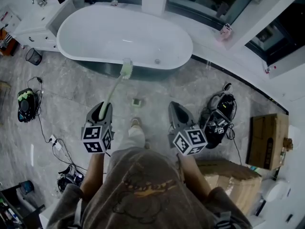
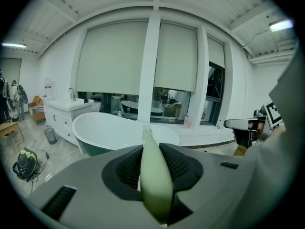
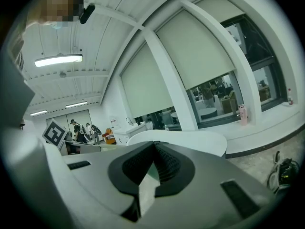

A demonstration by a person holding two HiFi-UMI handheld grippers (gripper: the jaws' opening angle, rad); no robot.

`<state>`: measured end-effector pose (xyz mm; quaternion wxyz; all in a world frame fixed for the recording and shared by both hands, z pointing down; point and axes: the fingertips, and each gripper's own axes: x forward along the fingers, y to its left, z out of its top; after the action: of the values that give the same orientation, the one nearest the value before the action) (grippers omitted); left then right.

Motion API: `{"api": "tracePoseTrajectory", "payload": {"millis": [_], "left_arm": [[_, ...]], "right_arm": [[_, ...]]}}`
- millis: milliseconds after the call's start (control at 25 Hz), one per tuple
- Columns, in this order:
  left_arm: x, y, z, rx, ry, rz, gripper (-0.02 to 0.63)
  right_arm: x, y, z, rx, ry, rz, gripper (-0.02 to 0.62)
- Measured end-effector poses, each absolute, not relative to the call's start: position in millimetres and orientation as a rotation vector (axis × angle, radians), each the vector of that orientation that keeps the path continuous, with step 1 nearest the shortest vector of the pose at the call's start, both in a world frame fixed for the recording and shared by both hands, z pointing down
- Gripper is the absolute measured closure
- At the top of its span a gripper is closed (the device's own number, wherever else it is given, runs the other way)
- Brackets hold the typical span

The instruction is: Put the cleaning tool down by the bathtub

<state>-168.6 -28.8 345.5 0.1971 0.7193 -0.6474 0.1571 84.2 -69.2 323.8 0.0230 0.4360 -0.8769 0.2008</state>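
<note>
Two grippers faced the bathtub; the left gripper gripped the cleaning tool, head pointing tubward; the right gripper was closed, empty; carrying seemingly continued; lowering it floorward beside the tub came next.
</note>
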Motion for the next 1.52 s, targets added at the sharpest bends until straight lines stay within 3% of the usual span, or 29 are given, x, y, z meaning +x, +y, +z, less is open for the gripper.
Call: {"api": "tracePoseTrajectory", "payload": {"millis": [680, 1520], "left_arm": [[-185, -108, 402, 1.985, -1.705, 0.494, 0.497], [-196, -128, 576, 1.908, -1.547, 0.613, 0.497]], "right_arm": [[52, -141, 370, 1.359, -2.642, 0.69, 0.595], [18, -182, 513, 1.334, -2.55, 0.775, 0.595]]}}
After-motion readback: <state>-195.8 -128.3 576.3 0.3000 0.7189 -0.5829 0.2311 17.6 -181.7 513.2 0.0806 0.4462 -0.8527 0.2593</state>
